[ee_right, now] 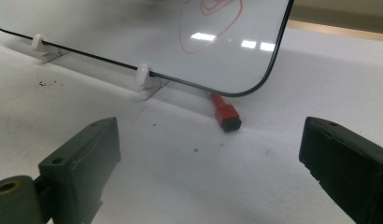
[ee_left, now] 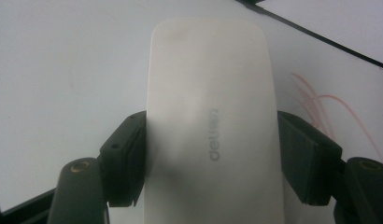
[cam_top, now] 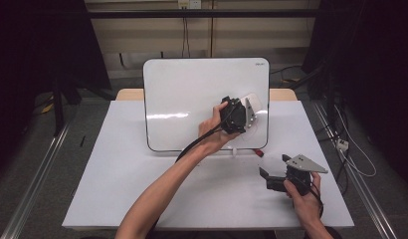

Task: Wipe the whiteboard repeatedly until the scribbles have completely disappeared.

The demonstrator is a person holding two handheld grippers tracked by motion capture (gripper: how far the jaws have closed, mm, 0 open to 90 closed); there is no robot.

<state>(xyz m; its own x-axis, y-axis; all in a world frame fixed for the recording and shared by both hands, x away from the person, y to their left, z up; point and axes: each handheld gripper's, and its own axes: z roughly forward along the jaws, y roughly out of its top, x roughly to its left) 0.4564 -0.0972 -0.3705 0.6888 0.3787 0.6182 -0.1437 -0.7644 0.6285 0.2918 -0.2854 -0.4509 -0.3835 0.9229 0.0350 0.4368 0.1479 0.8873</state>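
A white board (cam_top: 182, 99) stands tilted on small clips on the white table (cam_top: 142, 194). My left gripper (cam_top: 248, 110) is shut on a white eraser (cam_top: 256, 99) and holds it against the board's right side. In the left gripper view both pads press the sides of the eraser (ee_left: 210, 116), with red pen lines (ee_left: 320, 107) on the board just to its right. My right gripper (cam_top: 265, 175) rests low near the table's front right, open with nothing between its fingers (ee_right: 82, 154). It faces the board's lower corner (ee_right: 255, 84), which carries a red scribble (ee_right: 203, 23).
A red marker (ee_right: 225, 112) lies on the table under the board's lower right corner, also seen in the high view as a red marker (cam_top: 260, 153). White clips (ee_right: 143, 74) hold the board's bottom edge. Dark stands and cables flank the table.
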